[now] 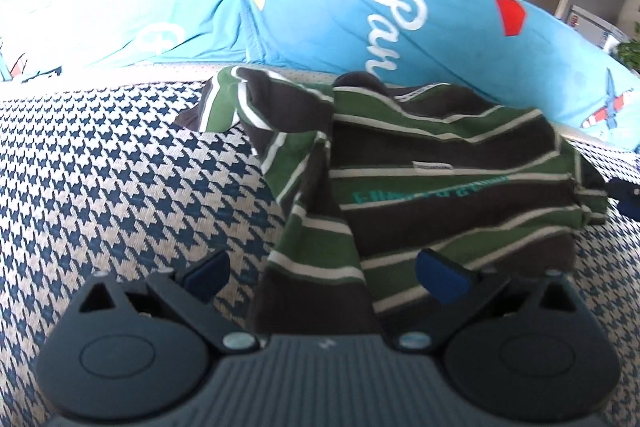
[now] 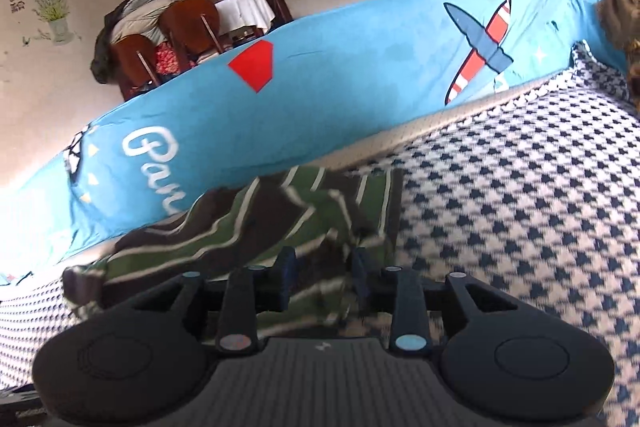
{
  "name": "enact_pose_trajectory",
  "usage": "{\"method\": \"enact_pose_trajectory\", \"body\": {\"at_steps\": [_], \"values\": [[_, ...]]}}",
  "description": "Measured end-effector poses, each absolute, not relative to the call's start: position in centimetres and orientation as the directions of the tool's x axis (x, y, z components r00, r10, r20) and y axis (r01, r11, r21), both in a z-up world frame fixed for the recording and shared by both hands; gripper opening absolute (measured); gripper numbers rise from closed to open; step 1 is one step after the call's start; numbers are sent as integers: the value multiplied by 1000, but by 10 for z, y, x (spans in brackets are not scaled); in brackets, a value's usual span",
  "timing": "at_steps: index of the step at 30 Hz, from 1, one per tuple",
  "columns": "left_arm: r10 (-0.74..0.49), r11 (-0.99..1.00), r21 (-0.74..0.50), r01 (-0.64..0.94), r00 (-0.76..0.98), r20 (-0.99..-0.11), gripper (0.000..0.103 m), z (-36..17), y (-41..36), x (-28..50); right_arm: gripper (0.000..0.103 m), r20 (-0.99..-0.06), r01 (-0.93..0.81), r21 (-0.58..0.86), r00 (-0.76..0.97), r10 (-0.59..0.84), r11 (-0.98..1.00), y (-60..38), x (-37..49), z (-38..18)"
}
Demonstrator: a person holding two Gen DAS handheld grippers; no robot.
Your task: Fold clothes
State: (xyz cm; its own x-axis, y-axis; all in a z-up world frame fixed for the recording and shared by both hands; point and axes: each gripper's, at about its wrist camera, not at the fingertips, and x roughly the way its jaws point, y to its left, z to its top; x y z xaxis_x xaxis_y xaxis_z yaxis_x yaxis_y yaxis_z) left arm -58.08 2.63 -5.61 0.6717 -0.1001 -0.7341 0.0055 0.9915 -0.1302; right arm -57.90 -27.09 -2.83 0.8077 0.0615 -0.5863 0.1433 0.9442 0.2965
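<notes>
Gripping a shirt (image 2: 248, 227) edge, the right tool (image 2: 322, 281) is clenched; the left tool (image 1: 324, 273) gapes released. Pull fabric taut, then crease evenly.

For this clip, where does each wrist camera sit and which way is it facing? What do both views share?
Left wrist: sits behind the open left gripper, low over the houndstooth cover, facing the striped shirt and blue cushion.
Right wrist: sits behind the right gripper, its fingers pinching the shirt's edge, facing the cushion and dining chairs.
Shared: shirt, cushion, cover; the right gripper's tip shows at the left view's right edge.
</notes>
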Motion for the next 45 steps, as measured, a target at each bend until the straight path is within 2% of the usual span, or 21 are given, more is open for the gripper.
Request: {"method": "enact_pose_trajectory", "body": {"at_steps": [4,10,13,21,23,30,31,34,35,38,45], "values": [[-109,993,-115,37,680,-725,103,-54,23,-597,34,-605,132,300,792,81,945,-267,-599,-31],[-162,982,-184,36,652,-740,103,-58,27,-616,36,-648,122,332,750,132,935,-260,-626,-42],[-168,981,-192,37,659,-733,103,-58,28,-627,45,-664,112,328,734,144,938,-253,-637,-47],[-214,973,-213,85,676,-705,103,-56,29,-661,53,-695,81,328,696,182,941,-238,-643,-63],[-224,971,-218,95,676,-702,103,-56,29,-670,60,-703,81,313,690,174,946,-235,-641,-67],[-200,978,-183,96,666,-719,103,-66,26,-681,62,-706,49,234,695,135,971,-220,-637,-77],[-192,980,-178,90,663,-724,103,-68,26,-681,59,-705,38,220,697,132,975,-217,-637,-77],[-189,980,-183,78,656,-731,103,-73,28,-682,19,-701,9,198,701,135,980,-210,-638,-78],[-189,980,-184,77,654,-732,103,-74,28,-682,15,-697,2,202,702,142,979,-209,-638,-79],[-186,980,-186,69,650,-737,103,-78,31,-684,10,-680,2,216,718,149,976,-205,-643,-78],[-188,977,-206,51,661,-726,103,-80,41,-691,10,-569,69,216,819,69,974,-209,-683,-56]]}}
